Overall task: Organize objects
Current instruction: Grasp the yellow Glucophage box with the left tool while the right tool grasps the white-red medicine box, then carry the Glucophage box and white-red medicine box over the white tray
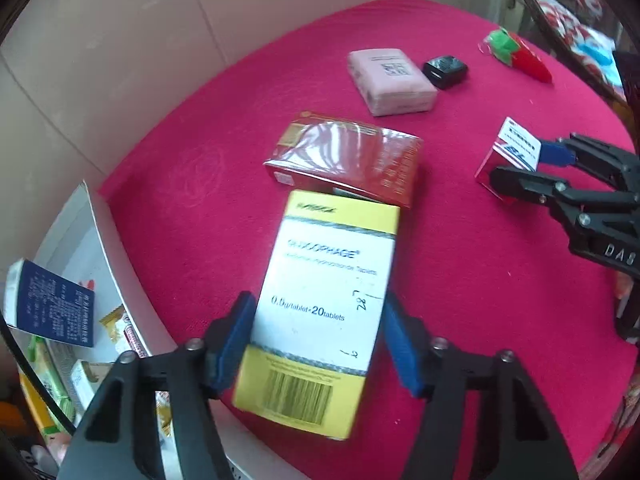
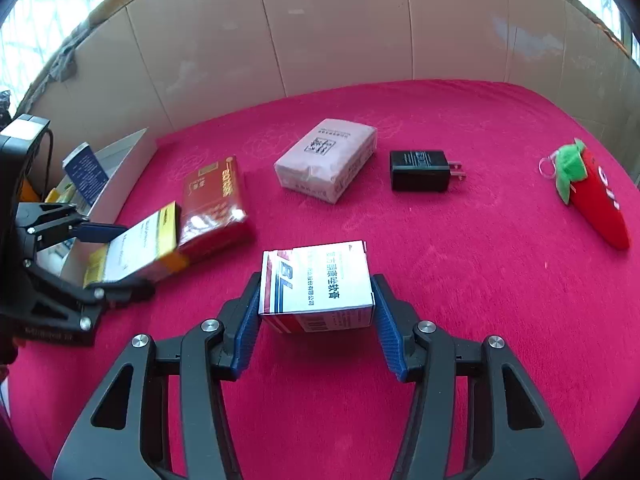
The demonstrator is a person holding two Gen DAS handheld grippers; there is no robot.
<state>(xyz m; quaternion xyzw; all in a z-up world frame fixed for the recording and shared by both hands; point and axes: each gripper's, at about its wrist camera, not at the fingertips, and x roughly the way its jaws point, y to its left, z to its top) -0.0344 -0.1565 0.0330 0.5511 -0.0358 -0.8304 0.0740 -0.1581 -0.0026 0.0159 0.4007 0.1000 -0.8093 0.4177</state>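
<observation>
My left gripper (image 1: pixel 318 340) is shut on a yellow and white Glucophage tablet box (image 1: pixel 320 304) and holds it above the red cloth, near the table's left edge. The same box (image 2: pixel 136 248) shows at the left of the right wrist view, held by the left gripper (image 2: pixel 108 256). My right gripper (image 2: pixel 316 316) is shut on a white, red and blue ointment box (image 2: pixel 316 280), raised slightly off the cloth. In the left wrist view that gripper (image 1: pixel 520 164) and its box (image 1: pixel 508 152) are at the right.
On the red cloth (image 2: pixel 440 320) lie a red wrapped box (image 1: pixel 348 156), a pink packet (image 1: pixel 392 80), a black charger (image 1: pixel 444 70) and a strawberry plush (image 1: pixel 520 56). A white bin (image 1: pixel 100 248) with several boxes and packets stands off the table's left edge.
</observation>
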